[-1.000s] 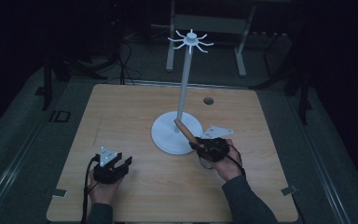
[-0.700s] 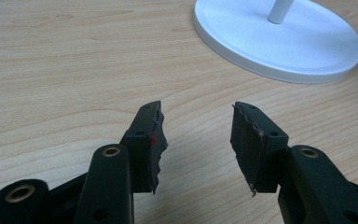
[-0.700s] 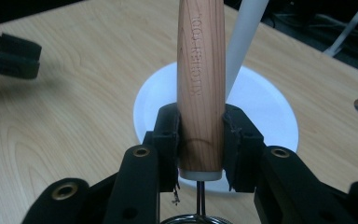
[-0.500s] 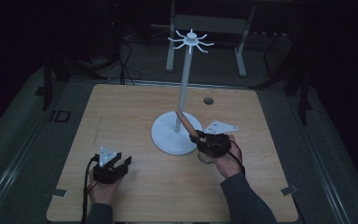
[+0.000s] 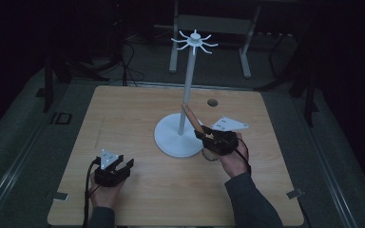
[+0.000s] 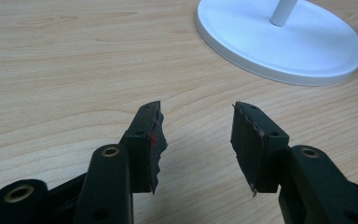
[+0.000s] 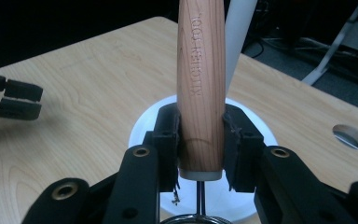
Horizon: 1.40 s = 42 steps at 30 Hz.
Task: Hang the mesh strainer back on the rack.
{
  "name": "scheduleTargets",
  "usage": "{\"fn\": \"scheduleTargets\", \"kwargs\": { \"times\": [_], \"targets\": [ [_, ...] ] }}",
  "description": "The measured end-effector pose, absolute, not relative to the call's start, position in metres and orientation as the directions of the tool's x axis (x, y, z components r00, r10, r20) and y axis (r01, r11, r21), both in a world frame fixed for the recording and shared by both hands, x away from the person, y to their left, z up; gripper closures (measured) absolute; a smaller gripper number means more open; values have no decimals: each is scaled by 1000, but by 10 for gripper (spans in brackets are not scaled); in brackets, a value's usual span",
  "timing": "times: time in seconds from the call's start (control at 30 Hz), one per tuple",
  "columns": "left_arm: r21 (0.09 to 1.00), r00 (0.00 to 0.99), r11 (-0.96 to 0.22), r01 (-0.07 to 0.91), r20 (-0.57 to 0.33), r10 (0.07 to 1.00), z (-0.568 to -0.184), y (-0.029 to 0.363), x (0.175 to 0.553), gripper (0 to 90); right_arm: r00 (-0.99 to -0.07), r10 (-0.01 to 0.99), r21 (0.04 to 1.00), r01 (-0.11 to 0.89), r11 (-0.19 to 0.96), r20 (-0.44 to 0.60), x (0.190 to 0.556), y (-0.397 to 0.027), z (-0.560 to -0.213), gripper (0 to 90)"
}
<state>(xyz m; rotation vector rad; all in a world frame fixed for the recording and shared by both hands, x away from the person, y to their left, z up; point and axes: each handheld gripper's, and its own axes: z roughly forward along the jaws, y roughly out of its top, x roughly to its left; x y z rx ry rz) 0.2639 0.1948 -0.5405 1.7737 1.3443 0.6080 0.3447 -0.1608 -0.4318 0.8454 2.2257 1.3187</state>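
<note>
My right gripper (image 5: 210, 140) is shut on the lower end of a wooden handle (image 5: 191, 118) stamped "KITCHEN TOOL" (image 7: 200, 79). The handle leans up towards the pole (image 5: 188, 85) of a white stand whose round base (image 5: 176, 140) sits mid-table and whose top carries a ring of hooks (image 5: 194, 42). In the right gripper view the pads (image 7: 168, 140) press both sides of the handle, and a metal wire (image 7: 200, 196) runs down from its end. At the near left my left gripper (image 5: 126, 167) rests on the table, open with nothing between its fingers (image 6: 149, 140).
The wooden table (image 5: 123, 118) has a round hole (image 5: 212, 102) behind the stand. The stand's base (image 6: 307, 46) lies just ahead of the left gripper. Dark floor, cables and a metal frame (image 5: 209, 28) surround the table.
The right hand has risen a little with the wooden-handled tool, so the handle's tip stands higher against the pole. The left gripper has stayed where it was.
</note>
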Motion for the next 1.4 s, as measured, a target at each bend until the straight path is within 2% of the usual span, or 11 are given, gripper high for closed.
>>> {"fn": "scheduleTargets", "kwargs": {
  "times": [1.4],
  "targets": [
    [825, 315, -103, 555, -93, 945, -541, 195, 264, 530, -662, 749, 945, 266, 189, 36, 356, -179, -395, 693]
  ]
}}
